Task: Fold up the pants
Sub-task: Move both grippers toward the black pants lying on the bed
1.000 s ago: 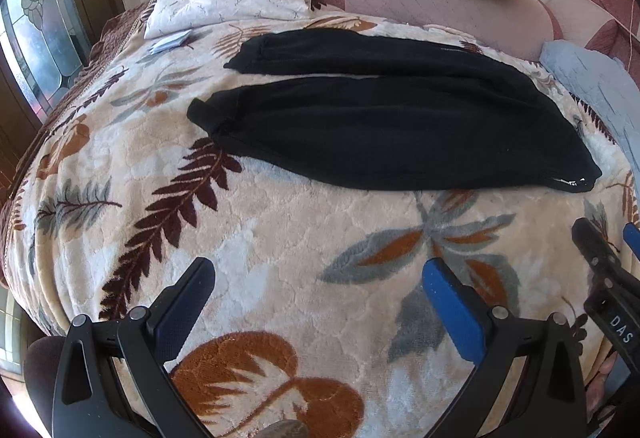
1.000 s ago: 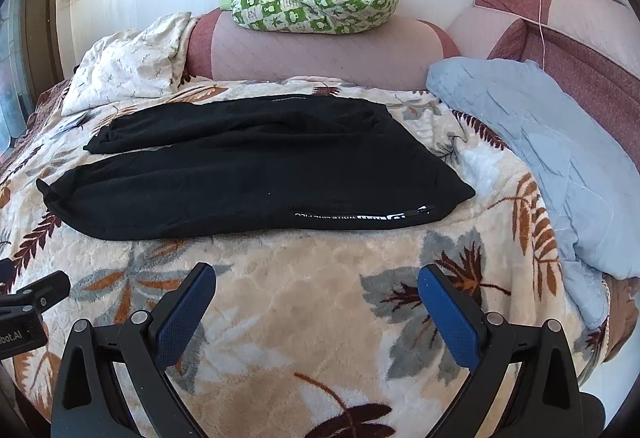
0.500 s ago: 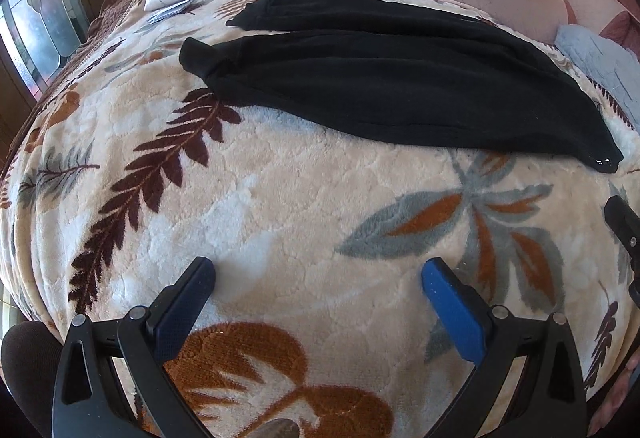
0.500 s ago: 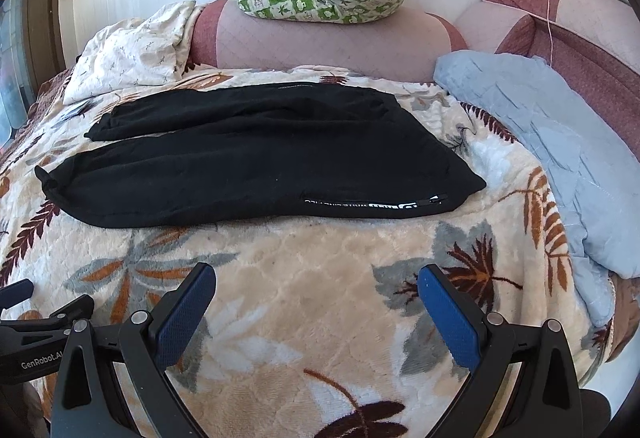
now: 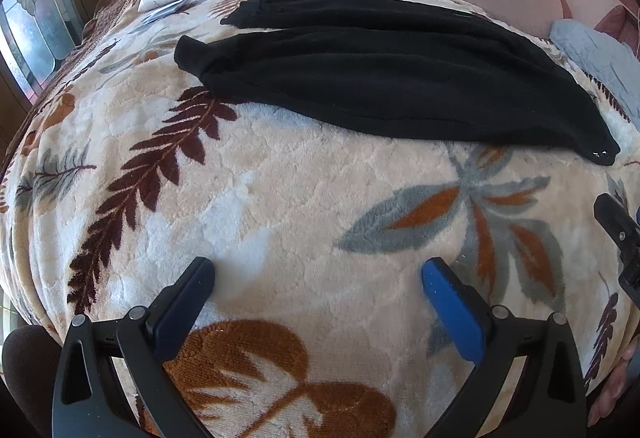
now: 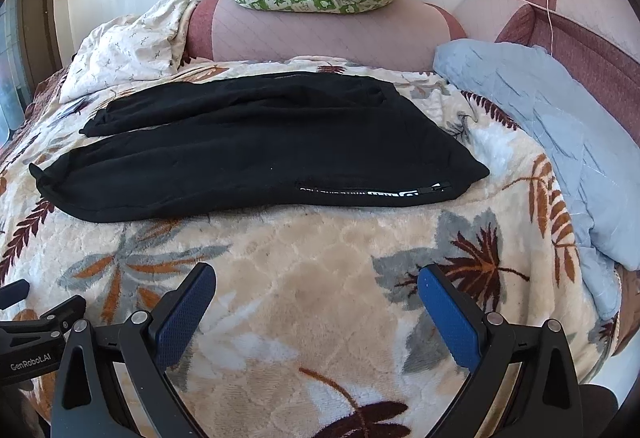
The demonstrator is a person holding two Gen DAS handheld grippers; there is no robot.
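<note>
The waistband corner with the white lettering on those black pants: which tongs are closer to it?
Right. The right tongs sit open just short of the lettered corner of the pants. The left tongs are open too, further along toward the leg cuffs.

pants [image 5: 384, 77] | plain black, soft-looking, white lettering strip near the waist end | laid out flat, unfolded, legs side by side | lying across the leaf-print blanket [image 5: 288, 205], waist toward the right

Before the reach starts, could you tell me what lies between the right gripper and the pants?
Only bare leaf-print blanket separates the right gripper from the black pants, in the right wrist view.
</note>
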